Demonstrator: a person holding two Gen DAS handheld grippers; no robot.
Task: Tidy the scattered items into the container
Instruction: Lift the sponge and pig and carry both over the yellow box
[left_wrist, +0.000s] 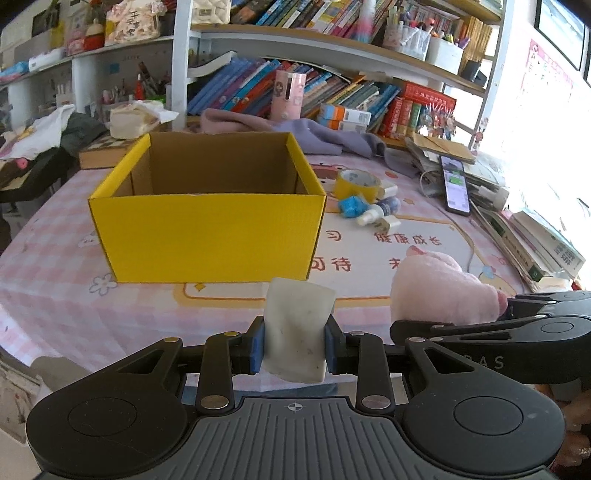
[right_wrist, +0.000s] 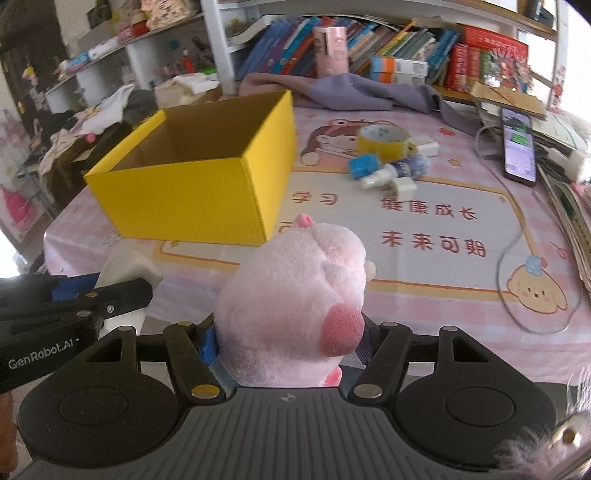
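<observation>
An open yellow cardboard box (left_wrist: 207, 229) stands on the pink tablecloth; it also shows in the right wrist view (right_wrist: 192, 188). My left gripper (left_wrist: 295, 345) is shut on a white soft block (left_wrist: 297, 328), held above the table in front of the box. My right gripper (right_wrist: 288, 343) is shut on a pink plush pig (right_wrist: 295, 302), to the right of the left gripper; the pig also shows in the left wrist view (left_wrist: 439, 291). A yellow tape roll (left_wrist: 356, 182), a blue item (left_wrist: 351, 206) and small bottles (left_wrist: 376, 214) lie scattered right of the box.
A phone (left_wrist: 456, 184) with a white cable (right_wrist: 513, 266) lies at the right, beside stacked books and papers (left_wrist: 535, 243). A purple cloth (left_wrist: 325, 136) lies behind the box. Bookshelves (left_wrist: 332, 85) fill the back. Clothes (left_wrist: 44, 140) pile at the left.
</observation>
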